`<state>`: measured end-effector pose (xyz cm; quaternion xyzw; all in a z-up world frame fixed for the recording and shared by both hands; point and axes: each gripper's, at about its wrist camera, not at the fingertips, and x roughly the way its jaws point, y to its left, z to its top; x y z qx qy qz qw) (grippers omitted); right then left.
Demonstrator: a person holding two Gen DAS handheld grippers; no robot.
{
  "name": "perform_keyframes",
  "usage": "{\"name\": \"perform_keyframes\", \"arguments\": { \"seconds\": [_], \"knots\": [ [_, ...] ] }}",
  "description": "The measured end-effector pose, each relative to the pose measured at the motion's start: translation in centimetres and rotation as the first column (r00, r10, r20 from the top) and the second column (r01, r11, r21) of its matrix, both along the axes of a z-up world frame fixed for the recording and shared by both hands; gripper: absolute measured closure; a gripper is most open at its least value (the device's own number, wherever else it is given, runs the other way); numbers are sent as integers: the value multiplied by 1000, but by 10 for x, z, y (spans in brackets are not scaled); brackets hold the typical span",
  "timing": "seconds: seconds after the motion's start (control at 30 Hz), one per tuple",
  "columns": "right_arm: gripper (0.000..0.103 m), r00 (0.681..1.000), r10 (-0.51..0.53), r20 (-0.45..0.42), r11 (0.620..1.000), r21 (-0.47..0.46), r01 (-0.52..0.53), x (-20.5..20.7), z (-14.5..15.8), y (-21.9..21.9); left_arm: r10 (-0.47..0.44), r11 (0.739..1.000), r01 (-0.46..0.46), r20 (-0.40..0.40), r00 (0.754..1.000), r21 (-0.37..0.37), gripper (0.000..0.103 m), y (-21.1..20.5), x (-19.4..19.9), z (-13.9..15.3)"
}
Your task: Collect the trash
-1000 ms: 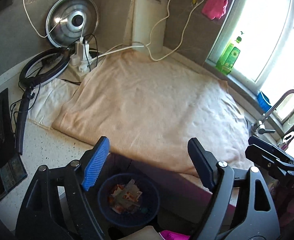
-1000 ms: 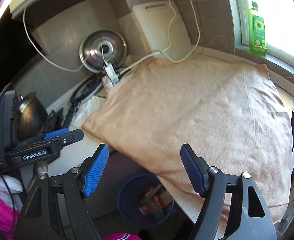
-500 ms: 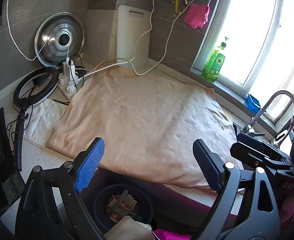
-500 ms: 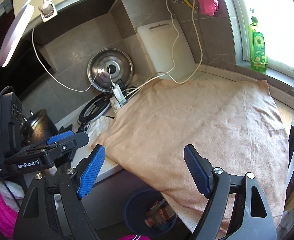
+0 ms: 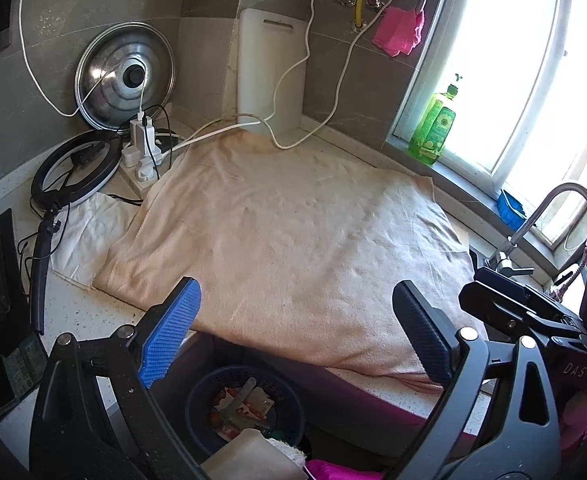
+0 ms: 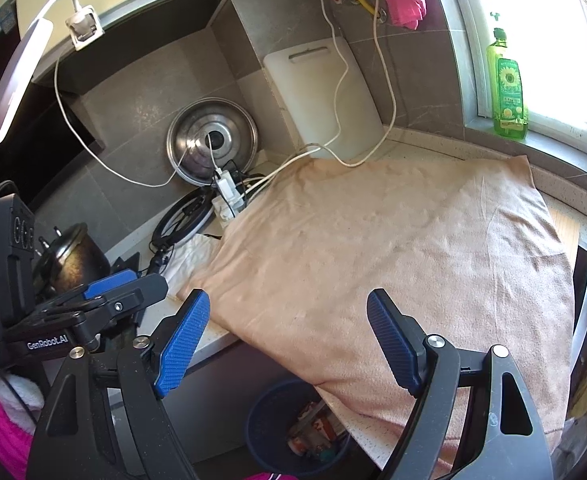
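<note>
A dark blue trash basket (image 5: pixel 197 396) stands on the floor below the counter's front edge, with paper scraps and wrappers (image 5: pixel 243 406) inside. It also shows in the right wrist view (image 6: pixel 265 420). My left gripper (image 5: pixel 293 332) is open and empty above the basket and the counter edge. My right gripper (image 6: pixel 285 340) is open and empty, also held over the counter's front edge. Each gripper shows at the side of the other's view. A beige towel (image 5: pixel 293 236) covers most of the counter; I see no loose trash on it.
A pot lid (image 5: pixel 125 76), a white cutting board (image 5: pixel 271 72), a power strip with cables (image 5: pixel 143 152) and a ring light (image 5: pixel 73 168) stand at the back left. A green soap bottle (image 5: pixel 433 124) is on the sill. A faucet (image 5: pixel 549 208) is at right.
Both grippers have risen and tilted up, so the basket has dropped lower in both views and more of the wall shows. Both stay open and empty.
</note>
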<state>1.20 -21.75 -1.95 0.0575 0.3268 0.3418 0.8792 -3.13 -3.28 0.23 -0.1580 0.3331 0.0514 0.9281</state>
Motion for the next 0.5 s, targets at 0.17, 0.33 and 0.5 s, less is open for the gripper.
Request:
{"name": "perform_keyframes", "arguments": {
  "seconds": [0.17, 0.33, 0.5],
  "knots": [
    [22, 1000, 1, -4, 1000, 3, -1, 0, -1, -1, 2, 1000, -2, -1, 1000, 2, 4, -1, 0, 0],
    [22, 1000, 4, -11, 1000, -1, -4, 2, -2, 0, 6, 1000, -6, -7, 1000, -3, 3, 2, -2, -1],
    [22, 1000, 5, -14, 1000, -1, -5, 2, -3, 1, 4, 1000, -4, -7, 1000, -4, 2, 3, -1, -1]
  ]
}}
